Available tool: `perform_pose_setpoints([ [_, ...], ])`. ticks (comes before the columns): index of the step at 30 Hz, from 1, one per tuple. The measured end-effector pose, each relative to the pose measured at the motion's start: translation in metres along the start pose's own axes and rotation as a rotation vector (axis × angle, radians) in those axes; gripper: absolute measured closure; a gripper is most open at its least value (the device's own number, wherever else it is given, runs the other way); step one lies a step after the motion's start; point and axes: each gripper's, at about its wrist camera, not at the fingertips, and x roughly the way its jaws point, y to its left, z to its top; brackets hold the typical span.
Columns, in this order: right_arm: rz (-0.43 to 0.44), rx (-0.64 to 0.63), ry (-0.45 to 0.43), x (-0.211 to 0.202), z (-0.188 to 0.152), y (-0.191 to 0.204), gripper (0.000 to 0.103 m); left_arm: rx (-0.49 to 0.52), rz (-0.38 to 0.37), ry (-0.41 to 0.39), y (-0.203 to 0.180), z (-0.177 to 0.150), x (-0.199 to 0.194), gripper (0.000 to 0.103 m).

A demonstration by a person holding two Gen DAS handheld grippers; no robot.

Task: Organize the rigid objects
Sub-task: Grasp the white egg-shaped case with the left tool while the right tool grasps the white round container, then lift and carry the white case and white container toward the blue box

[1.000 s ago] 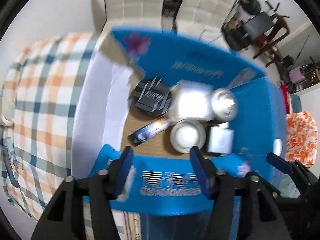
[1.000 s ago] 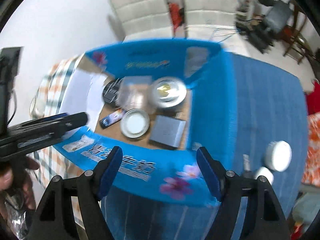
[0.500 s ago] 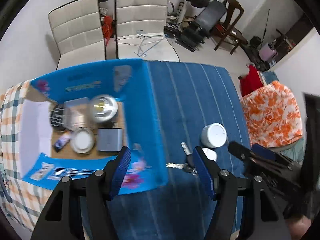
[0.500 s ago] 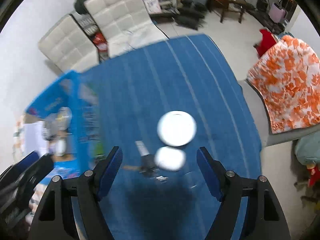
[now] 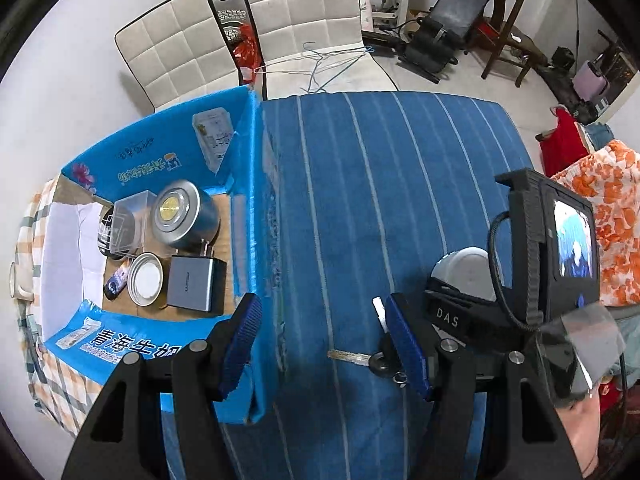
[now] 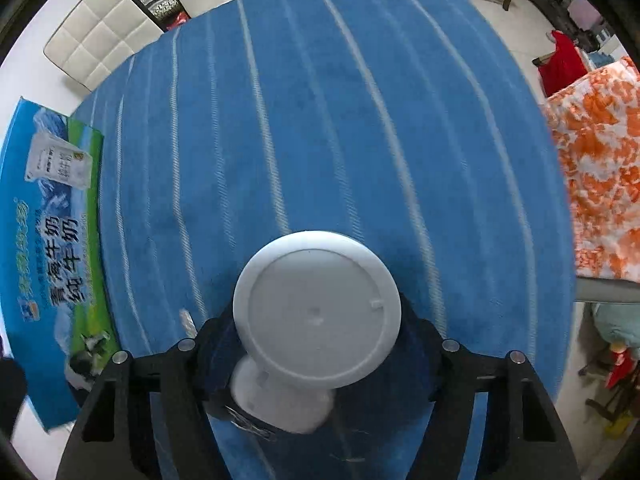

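Two handheld grippers over a desk under a blue terry cloth with thin pale stripes [image 5: 360,200].

Left gripper [image 5: 322,308]: jaws spread wide, holding nothing, ribbed blue pads on black angular arms. Between those jaws, hard against the right-hand pad, a bunch of metal keys [image 5: 372,356] with black heads, lying flat on the cloth, one pale blade pointing towards the left-hand pad.

Beyond and left of the left jaws, an open blue printed cardboard box [image 5: 248,216], flaps upright, bare brown floor inside. Within it:
- a squat round silver metal tin with a gold disc in its lid [image 5: 180,216]
- touching the tin on its far-left side, a clear hard-plastic cube case [image 5: 124,224]
- nearer the jaws, a flat round silver tin with a white centre [image 5: 146,278]
- just right of that, a smooth grey rectangular charger block [image 5: 196,284], prongs towards the big tin
- left of the flat tin, a small dark glossy tube-shaped thing [image 5: 116,282], too small to tell more

Right gripper [image 6: 316,332]: jaws spread wide, flanking a round white matte plastic jar with a raised ring on its lid [image 6: 316,308]. Contact of pads with the jar's wall hidden under the broad lid, so cannot tell. Deeper between the jaws, under the jar's near rim, a smaller blurred white round piece [image 6: 280,400]. Far left of these jaws, the box's printed outer face.
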Motion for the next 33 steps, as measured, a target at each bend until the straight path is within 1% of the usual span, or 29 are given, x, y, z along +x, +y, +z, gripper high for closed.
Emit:
perform_pose_setpoints([
  [4, 0.011, 0.043, -0.034, -0.02, -0.013, -0.037, 0.032, 0.023, -0.024, -0.002, -0.017, -0.002, -0.004, 0.041],
  [9, 0.003, 0.11, -0.083, -0.047, -0.039, -0.082, 0.032, 0.066, -0.092, 0.018, -0.043, -0.014, 0.004, 0.041],
  [12, -0.014, 0.123, -0.095, -0.052, -0.054, -0.101, 0.032, 0.104, -0.107, 0.07, -0.058, -0.022, 0.023, 0.041],
  [13, -0.019, 0.125, -0.095, -0.055, -0.056, -0.102, 0.032, 0.128, -0.121, 0.108, -0.065, -0.025, 0.036, 0.041],
  [15, -0.017, 0.138, -0.085, -0.051, -0.061, -0.108, 0.032, 0.155, -0.13, 0.147, -0.073, -0.029, 0.055, 0.041],
  [16, -0.013, 0.143, -0.079, -0.048, -0.061, -0.109, 0.032, 0.169, -0.13, 0.165, -0.077, -0.028, 0.062, 0.041],
  [21, -0.007, 0.146, -0.067, -0.041, -0.067, -0.108, 0.032, 0.229, -0.185, 0.287, -0.096, -0.037, 0.102, 0.041],
  [22, -0.011, 0.146, -0.066, -0.041, -0.067, -0.108, 0.032, 0.249, -0.189, 0.256, -0.1, -0.036, 0.101, 0.039],
  [23, -0.014, 0.144, -0.066, -0.04, -0.067, -0.108, 0.032, 0.262, -0.178, 0.247, -0.104, -0.036, 0.1, 0.04],
  [25, -0.012, 0.147, -0.063, -0.038, -0.067, -0.108, 0.032, 0.282, -0.164, 0.268, -0.112, -0.035, 0.106, 0.042],
  [26, -0.01, 0.148, -0.06, -0.037, -0.066, -0.108, 0.032, 0.284, -0.164, 0.262, -0.114, -0.035, 0.106, 0.049],
  [27, -0.014, 0.149, -0.059, -0.036, -0.067, -0.108, 0.032, 0.288, -0.162, 0.275, -0.116, -0.036, 0.108, 0.048],
  [29, -0.016, 0.153, -0.058, -0.034, -0.067, -0.11, 0.032, 0.308, -0.147, 0.257, -0.12, -0.039, 0.106, 0.048],
  [33, -0.017, 0.158, -0.054, -0.032, -0.068, -0.11, 0.032, 0.295, -0.152, 0.244, -0.118, -0.042, 0.105, 0.049],
])
